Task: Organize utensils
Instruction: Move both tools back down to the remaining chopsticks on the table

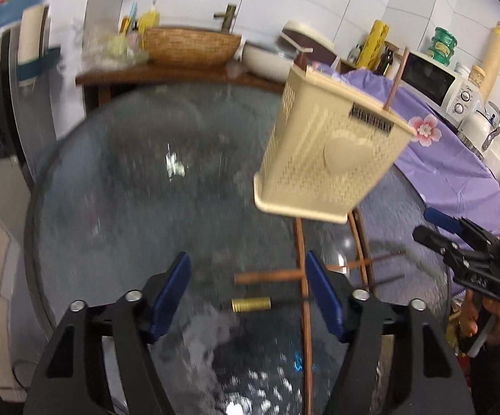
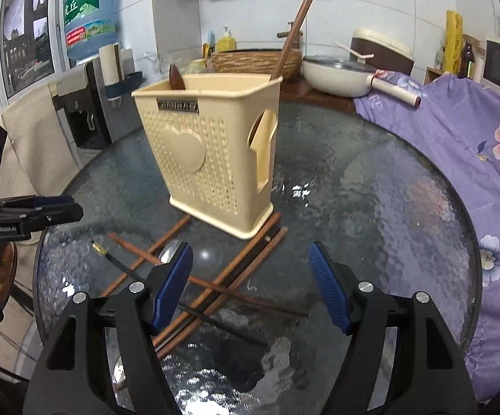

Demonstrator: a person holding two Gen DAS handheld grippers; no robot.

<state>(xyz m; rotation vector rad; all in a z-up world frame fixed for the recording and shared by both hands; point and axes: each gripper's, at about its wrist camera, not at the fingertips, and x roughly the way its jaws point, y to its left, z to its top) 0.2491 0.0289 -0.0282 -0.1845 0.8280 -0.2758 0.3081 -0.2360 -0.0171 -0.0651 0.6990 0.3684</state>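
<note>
Blue-padded jaws of the left gripper stood apart, gripping nothing, above a gold-capped black chopstick on the glass table. Likewise the right gripper gaped empty over crossed wooden chopsticks. Beyond them stood the beige utensil holder, a wooden spoon inside.

Round table of dark rippled glass. Cream perforated utensil holder standing upright on it near centre. Brown wooden chopsticks scattered crosswise on the glass at 6 o'clock of the holder, a black gold-tipped chopstick among them. Purple flowered cloth over the rim at 3 o'clock.
</note>
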